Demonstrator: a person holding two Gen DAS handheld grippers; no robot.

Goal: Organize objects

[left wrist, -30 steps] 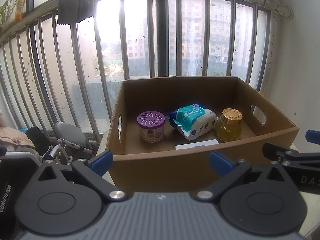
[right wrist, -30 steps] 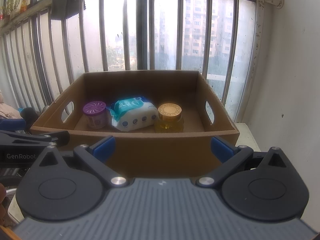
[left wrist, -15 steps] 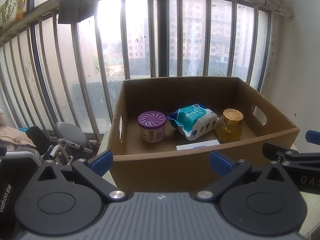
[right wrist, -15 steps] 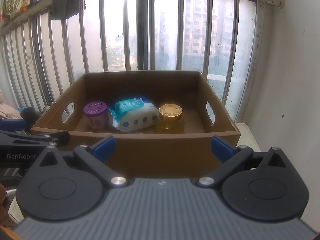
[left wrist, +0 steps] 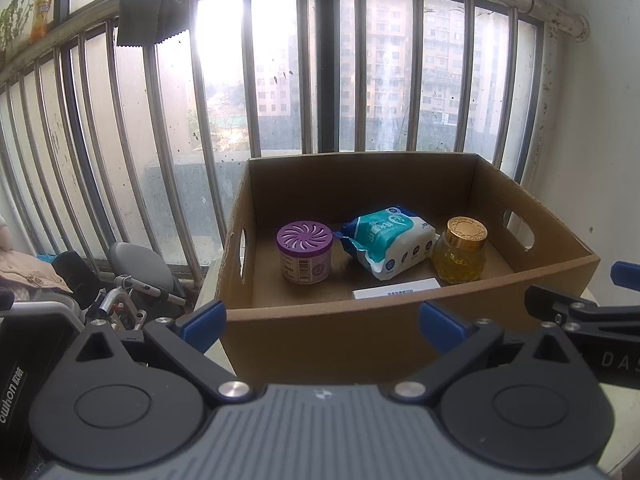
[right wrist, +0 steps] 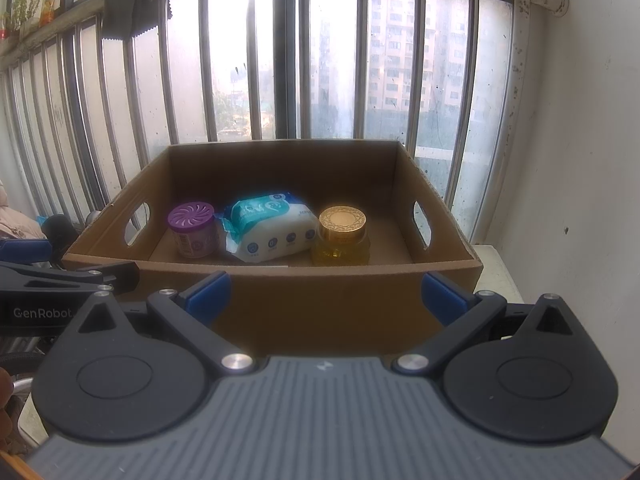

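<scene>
A brown cardboard box (left wrist: 400, 332) (right wrist: 320, 304) stands in front of both grippers. Inside it, in a row, sit a purple-lidded air freshener can (left wrist: 305, 252) (right wrist: 193, 229), a teal and white wipes pack (left wrist: 390, 242) (right wrist: 269, 226) and a gold-lidded jar of yellow liquid (left wrist: 460, 250) (right wrist: 341, 236). A flat white carton (left wrist: 396, 293) lies near the front wall. My left gripper (left wrist: 322, 320) is open, just short of the front wall, holding nothing. My right gripper (right wrist: 325, 294) is open too, level with the front wall.
A barred window (left wrist: 320, 80) rises right behind the box. A white wall (right wrist: 580, 120) closes the right side. A wheelchair-like frame with a grey seat (left wrist: 136, 264) stands at the left. The box rests on a white ledge (right wrist: 496, 272).
Both views have shifted only slightly; the box contents sit a touch further right in each view. Both grippers stay open and empty.
</scene>
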